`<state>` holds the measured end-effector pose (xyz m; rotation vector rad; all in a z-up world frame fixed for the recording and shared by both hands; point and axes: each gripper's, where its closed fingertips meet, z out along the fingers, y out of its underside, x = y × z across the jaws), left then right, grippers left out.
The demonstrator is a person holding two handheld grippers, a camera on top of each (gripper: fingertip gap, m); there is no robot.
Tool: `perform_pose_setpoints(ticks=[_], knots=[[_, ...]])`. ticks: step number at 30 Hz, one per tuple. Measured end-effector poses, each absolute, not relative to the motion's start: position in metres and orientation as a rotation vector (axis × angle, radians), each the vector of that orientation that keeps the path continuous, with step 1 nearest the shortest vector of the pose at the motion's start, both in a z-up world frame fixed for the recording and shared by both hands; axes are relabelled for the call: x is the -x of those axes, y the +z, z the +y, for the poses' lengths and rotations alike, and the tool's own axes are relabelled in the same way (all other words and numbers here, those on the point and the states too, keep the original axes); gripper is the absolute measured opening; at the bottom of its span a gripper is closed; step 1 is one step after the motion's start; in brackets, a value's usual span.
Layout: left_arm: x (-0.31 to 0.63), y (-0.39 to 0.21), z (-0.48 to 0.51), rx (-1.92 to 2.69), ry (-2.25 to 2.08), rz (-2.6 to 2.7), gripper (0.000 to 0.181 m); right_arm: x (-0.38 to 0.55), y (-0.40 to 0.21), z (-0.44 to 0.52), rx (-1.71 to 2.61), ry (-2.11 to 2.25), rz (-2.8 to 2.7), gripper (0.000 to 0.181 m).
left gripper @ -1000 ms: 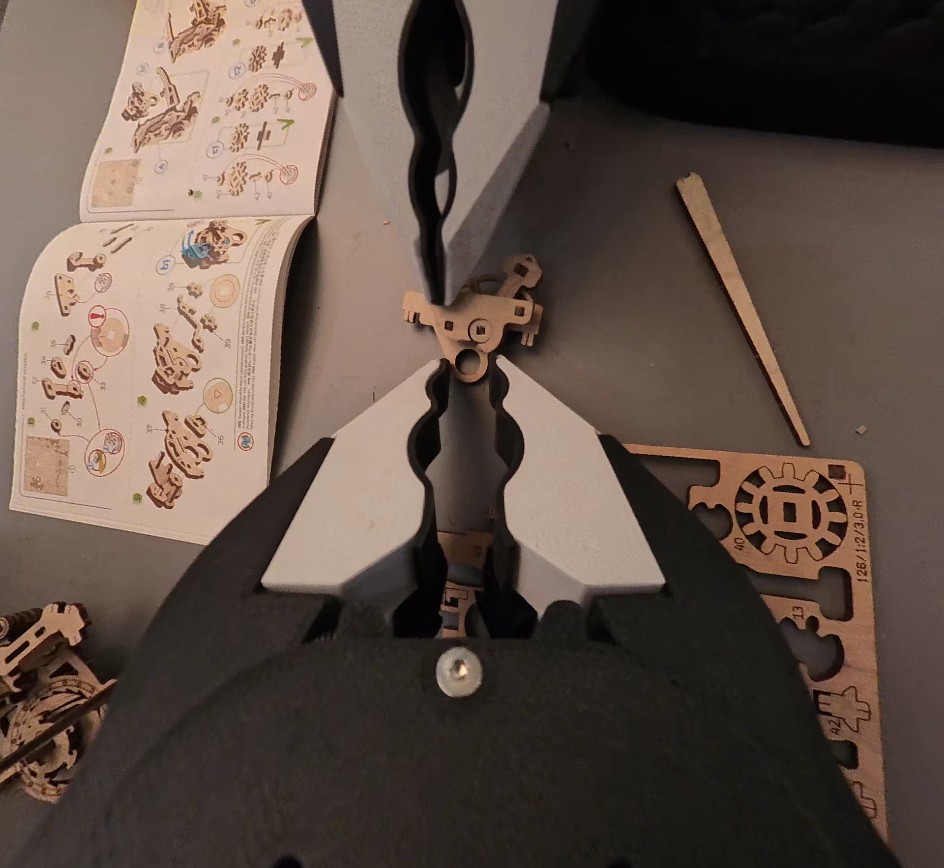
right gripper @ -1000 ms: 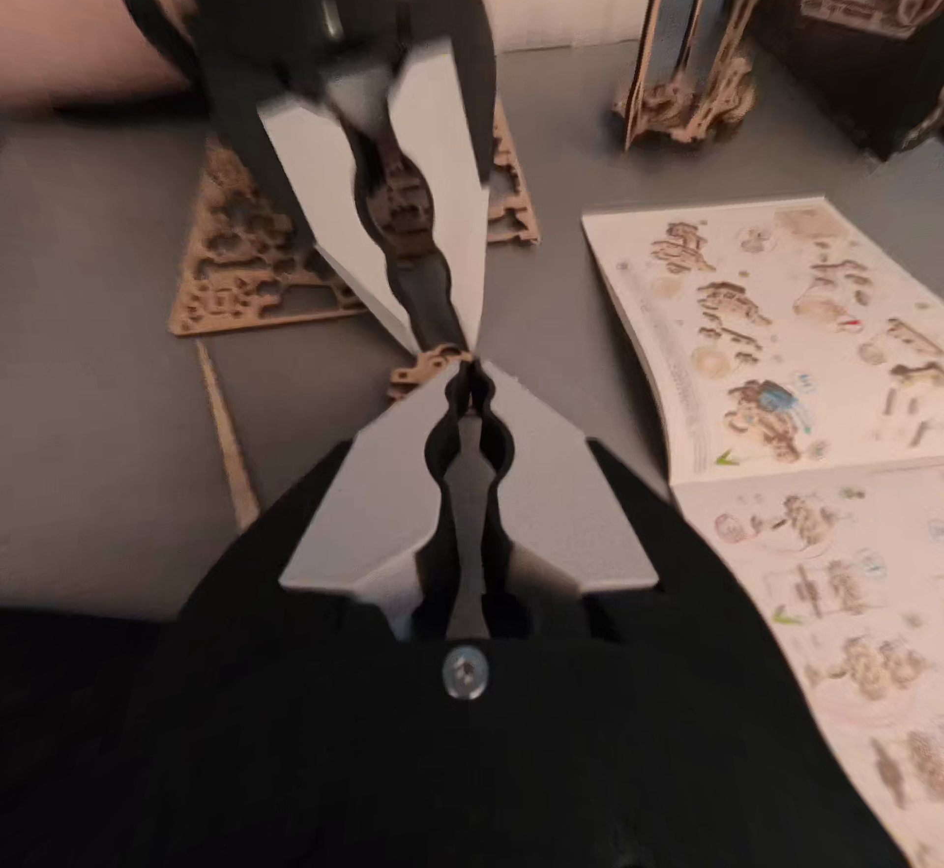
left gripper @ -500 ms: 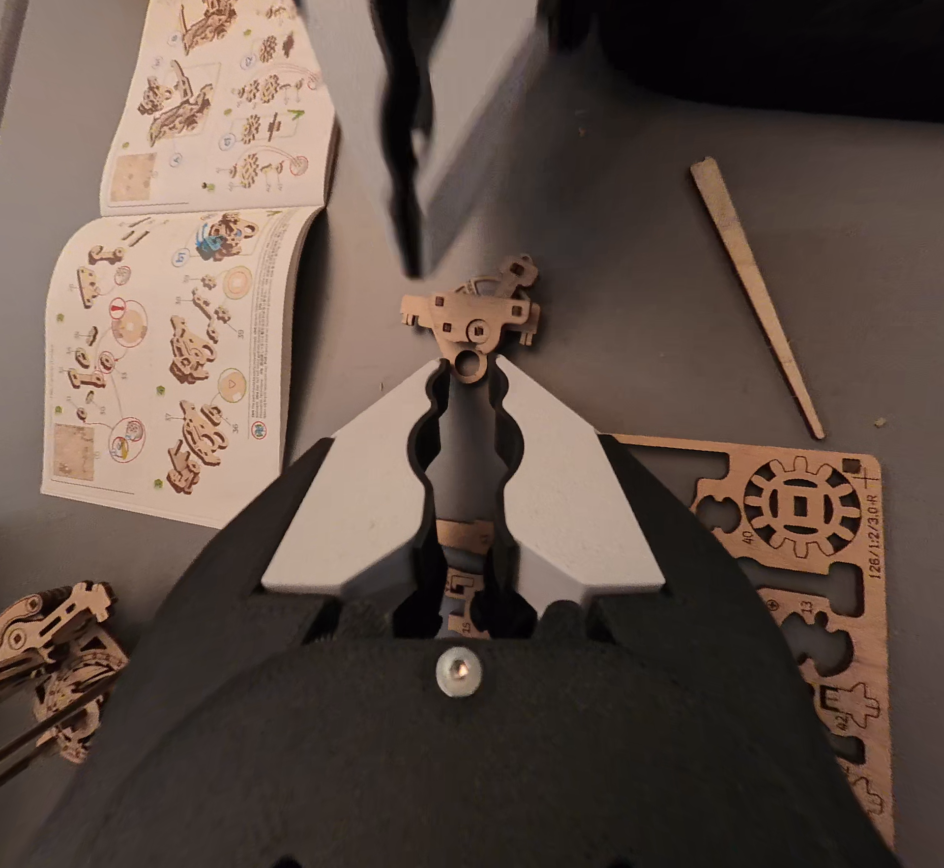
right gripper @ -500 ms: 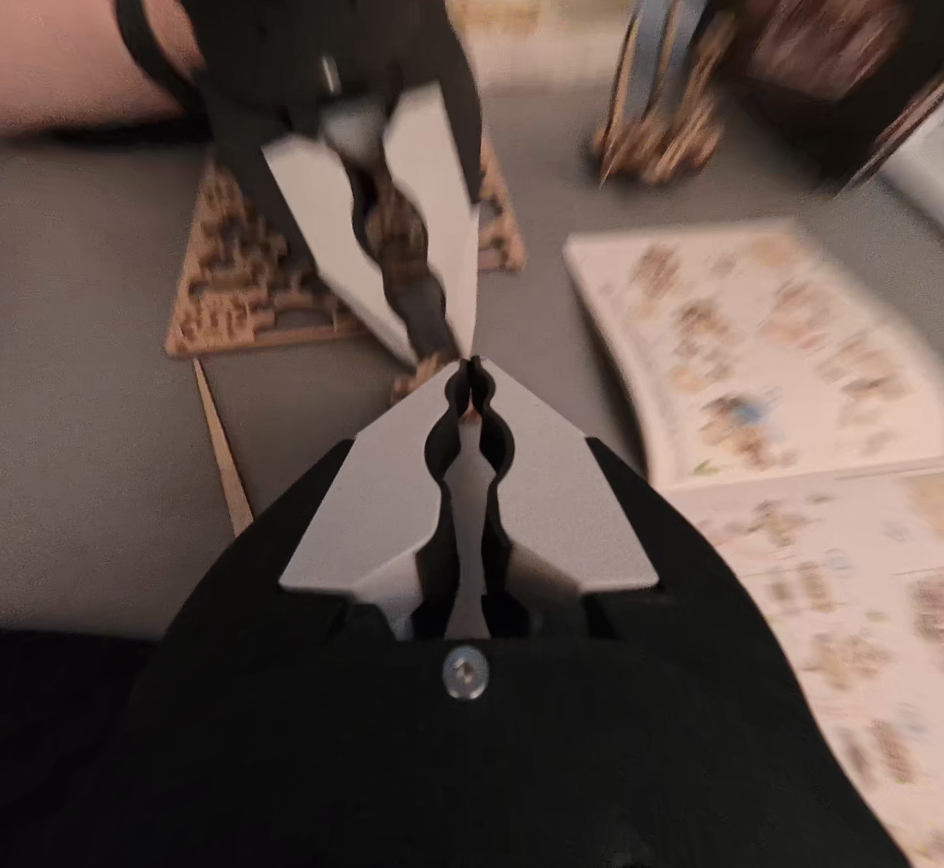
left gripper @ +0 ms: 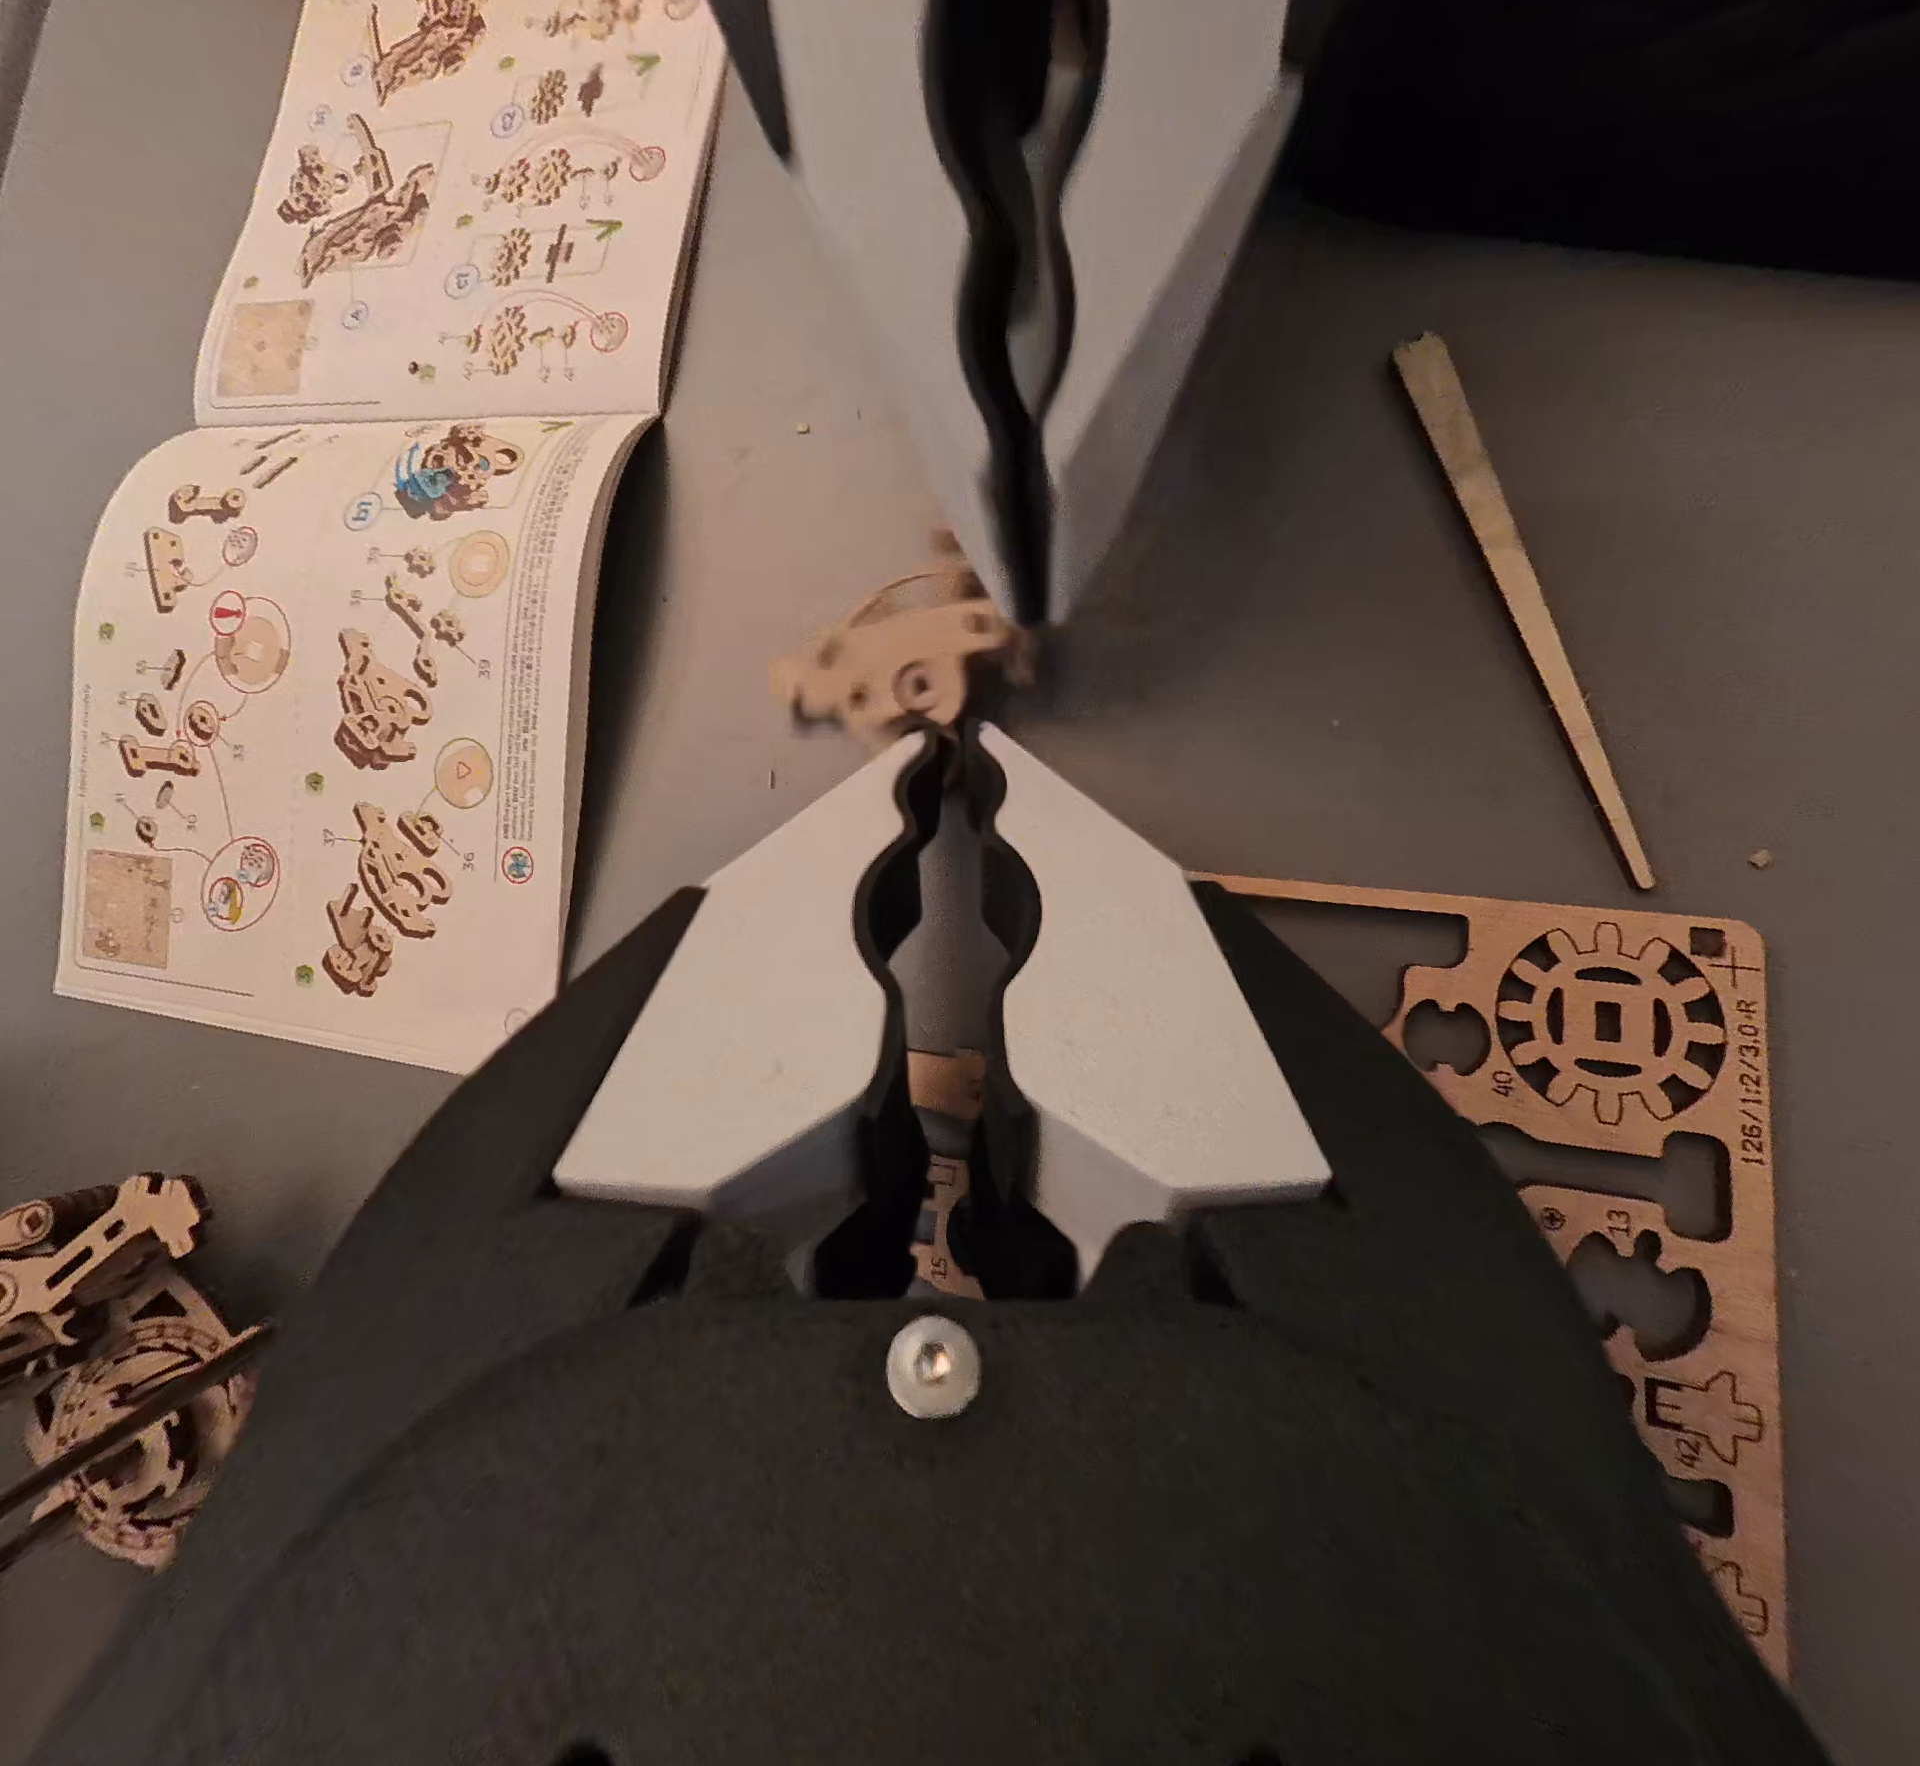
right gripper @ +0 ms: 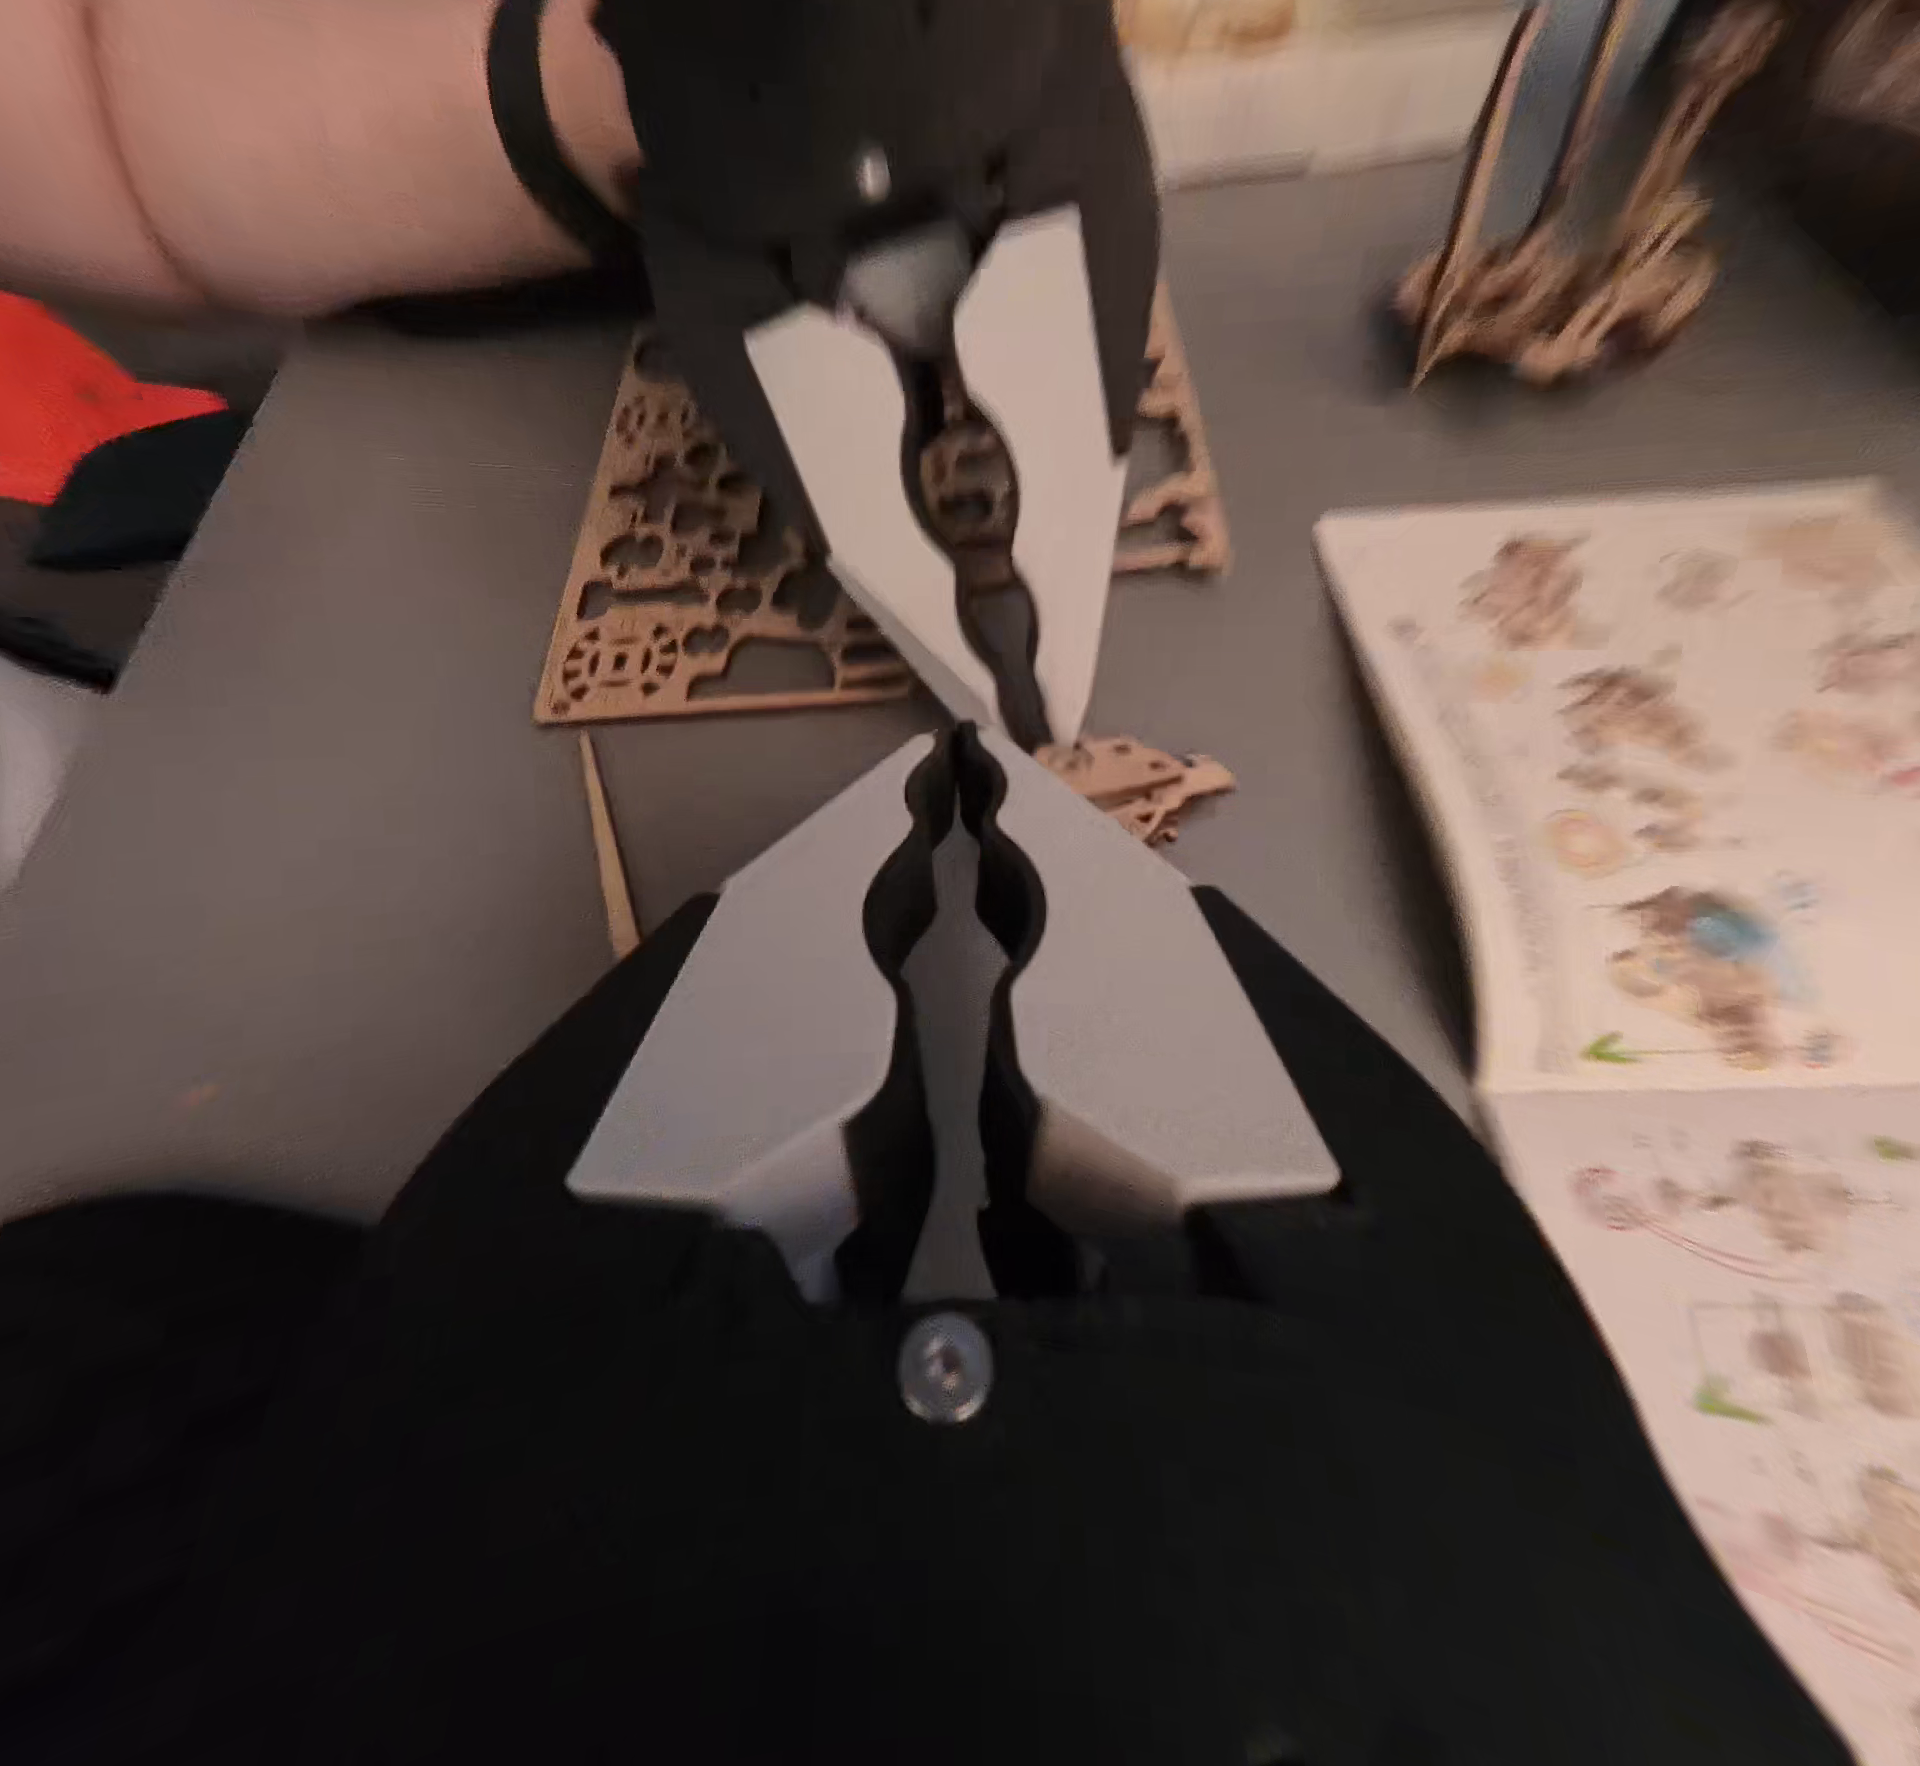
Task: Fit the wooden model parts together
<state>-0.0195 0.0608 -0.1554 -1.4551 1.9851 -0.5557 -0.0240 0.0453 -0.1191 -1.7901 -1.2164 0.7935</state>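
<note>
- Two grippers meet tip to tip over the grey counter (left gripper: 1299, 677). The left gripper (left gripper: 951, 734) has its jaws closed on the lower edge of the small wooden part (left gripper: 899, 667).
- In the left wrist view the wooden part is flat and a little blurred, and its long axis runs left to right across the gripper's line, with the left end slightly lower.
- The right gripper (right gripper: 961, 740) has its jaws pressed together at the tip. From its own view I cannot tell if it holds anything; in the left wrist view its tip (left gripper: 1029, 610) touches the right end of the part.
- Only the left wrist view shows a partly built wooden model (left gripper: 104, 1353) at the lower left corner.
- A wooden sheet (left gripper: 1621, 1145) with cut-out shapes lies to the right, and a thin wooden stick (left gripper: 1517, 604) lies beyond it.
- An open instruction booklet (left gripper: 364, 521) lies to the left.
- Only the right wrist view shows a bare forearm (right gripper: 260, 127) behind the left gripper and an upright wooden model (right gripper: 1558, 189) farther back.
</note>
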Motion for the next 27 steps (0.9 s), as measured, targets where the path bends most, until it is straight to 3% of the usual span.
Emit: perform_pose_setpoints(ticks=[4,9,14,17,19,27], knots=[[0.022,-0.157,0.06,1.441,-0.538,1.995,0.002,0.022,-0.135,0.042,1.806,0.745,-1.273,0.0],[0.022,-0.152,0.062,1.448,-0.56,1.96,0.005,0.013,-0.093,0.06,1.674,0.715,-1.127,0.0],[0.024,-0.151,0.063,1.502,-0.622,1.933,0.011,0.013,-0.14,0.059,1.856,0.696,-1.239,0.0],[0.024,-0.154,0.067,1.506,-0.593,1.923,0.013,0.021,-0.112,0.053,1.731,0.703,-1.22,0.0],[0.024,-0.151,0.069,1.51,-0.602,1.908,0.014,0.014,-0.143,0.054,1.86,0.68,-1.268,0.005],[0.024,-0.143,0.081,1.508,-0.641,1.847,0.036,0.018,-0.114,0.056,1.767,0.735,-1.191,0.0]])
